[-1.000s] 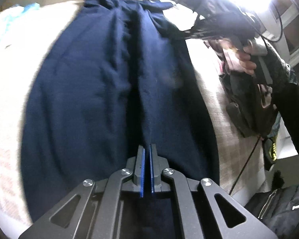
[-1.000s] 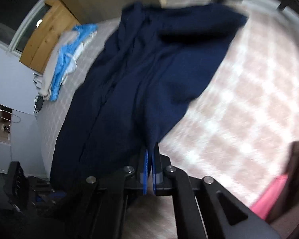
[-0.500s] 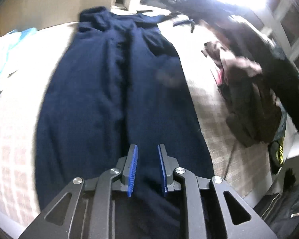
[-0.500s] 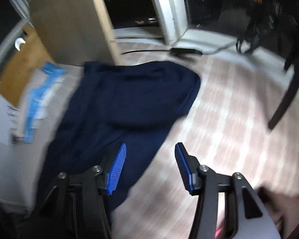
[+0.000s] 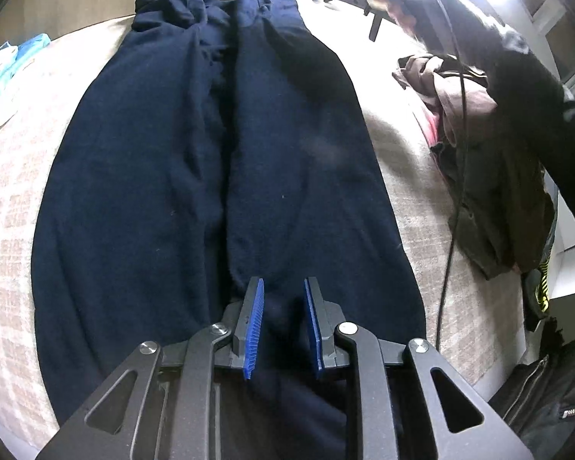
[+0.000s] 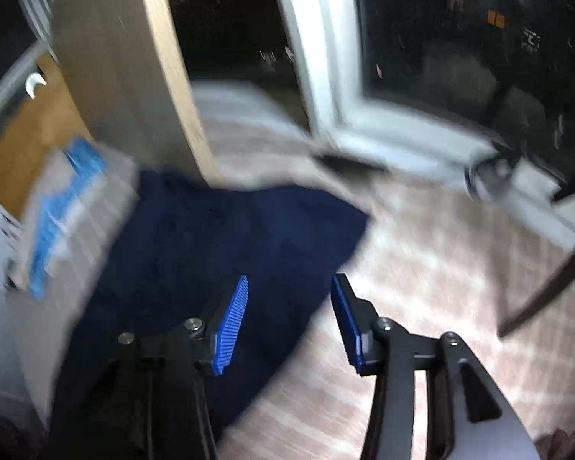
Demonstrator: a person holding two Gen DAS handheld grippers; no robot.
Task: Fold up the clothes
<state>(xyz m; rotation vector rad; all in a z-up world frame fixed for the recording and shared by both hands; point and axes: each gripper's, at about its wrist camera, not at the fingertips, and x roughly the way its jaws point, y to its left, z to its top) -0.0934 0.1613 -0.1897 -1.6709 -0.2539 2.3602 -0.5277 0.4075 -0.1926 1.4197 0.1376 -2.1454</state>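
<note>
Dark navy trousers (image 5: pixel 218 176) lie flat and lengthwise on a bed with a pink-beige checked cover (image 5: pixel 7 230). My left gripper (image 5: pixel 283 322) hovers over the near end of the trousers. It is open, its blue pads apart, and the cloth lies below them, not pinched. In the blurred right wrist view one end of the trousers (image 6: pixel 230 249) spreads on the cover. My right gripper (image 6: pixel 289 320) is open above the garment's edge, with nothing held between its pads.
A heap of brown and dark clothes (image 5: pixel 479 153) lies at the bed's right, crossed by a black cable (image 5: pixel 452 191). A person's dark sleeve (image 5: pixel 536 96) reaches in. Light blue cloth (image 5: pixel 4 65) is at the left. A wooden panel (image 6: pixel 126 69) and window frame (image 6: pixel 326 76) stand beyond.
Both grippers were shut on the trousers' cloth and have opened and let it go. The right gripper swung away, so its view now takes in the window and the bed's far side.
</note>
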